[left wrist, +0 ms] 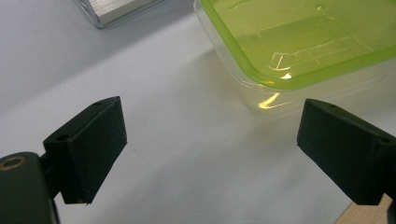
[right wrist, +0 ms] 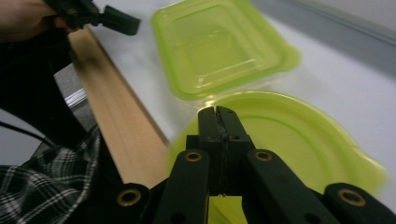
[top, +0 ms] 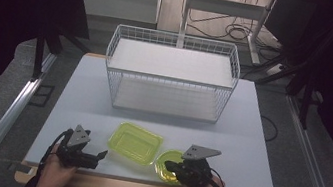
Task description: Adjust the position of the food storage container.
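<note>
Partly hidden, the round lid [right wrist: 299, 140] sits under the closed right claw [right wrist: 219, 114].

The rectangular yellow-green plastic container [top: 136, 142] lies between both tools; the round yellow-green plastic lid [top: 166, 166] sits under the right tool [top: 169, 165].

Both containers look like thin translucent plastic: the rectangular box [top: 136, 142] has a glossy lime-green lid that throws highlights and clearer, colourless walls, and the round one [top: 166, 166] near the right is the same shiny green stuff. The table top [top: 83, 95] is a smooth matt pale sheet with a bare wood strip [right wrist: 116, 126] along the near edge. The far basket rack [top: 171, 74] is white coated wire with flat matt shelves. The gripper jaws look like matt black plastic, slightly grainy. The sleeve [right wrist: 51, 191] is plaid cloth.
</note>
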### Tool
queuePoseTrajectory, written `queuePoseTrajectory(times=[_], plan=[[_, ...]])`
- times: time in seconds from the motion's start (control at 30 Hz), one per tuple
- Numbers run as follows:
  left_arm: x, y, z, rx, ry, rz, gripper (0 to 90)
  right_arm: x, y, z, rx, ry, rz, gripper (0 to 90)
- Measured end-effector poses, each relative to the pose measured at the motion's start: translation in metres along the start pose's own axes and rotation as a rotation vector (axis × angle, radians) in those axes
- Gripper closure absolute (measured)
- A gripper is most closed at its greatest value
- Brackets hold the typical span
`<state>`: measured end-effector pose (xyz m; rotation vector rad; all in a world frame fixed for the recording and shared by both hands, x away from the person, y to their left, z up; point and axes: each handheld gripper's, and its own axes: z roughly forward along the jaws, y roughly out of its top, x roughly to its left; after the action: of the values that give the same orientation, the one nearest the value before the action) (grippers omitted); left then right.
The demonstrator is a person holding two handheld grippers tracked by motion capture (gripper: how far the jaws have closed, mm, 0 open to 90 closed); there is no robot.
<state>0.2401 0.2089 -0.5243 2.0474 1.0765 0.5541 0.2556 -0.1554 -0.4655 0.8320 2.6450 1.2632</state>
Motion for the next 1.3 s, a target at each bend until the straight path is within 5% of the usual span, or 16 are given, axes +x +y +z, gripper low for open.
queuePoseTrajectory(times=[0.47, 0.8, 1.3], plan=[[-0.001, 0.0, 0.002, 0.02, 0.009, 0.011, 8.0, 0.027, 0.006, 0.035, 0.08, 0.058, -0.069, 89.0], [-0.002, 0.0, 0.002, 0.021, 0.013, 0.015, 7.9, 0.014, 0.003, 0.031, 0.084, 0.022, -0.048, 89.0], [-0.003, 0.001, 0.002, 0.03, -0.005, -0.012, 8.3, -0.03, -0.01, 0.003, 0.06, -0.097, 0.036, 89.0]])
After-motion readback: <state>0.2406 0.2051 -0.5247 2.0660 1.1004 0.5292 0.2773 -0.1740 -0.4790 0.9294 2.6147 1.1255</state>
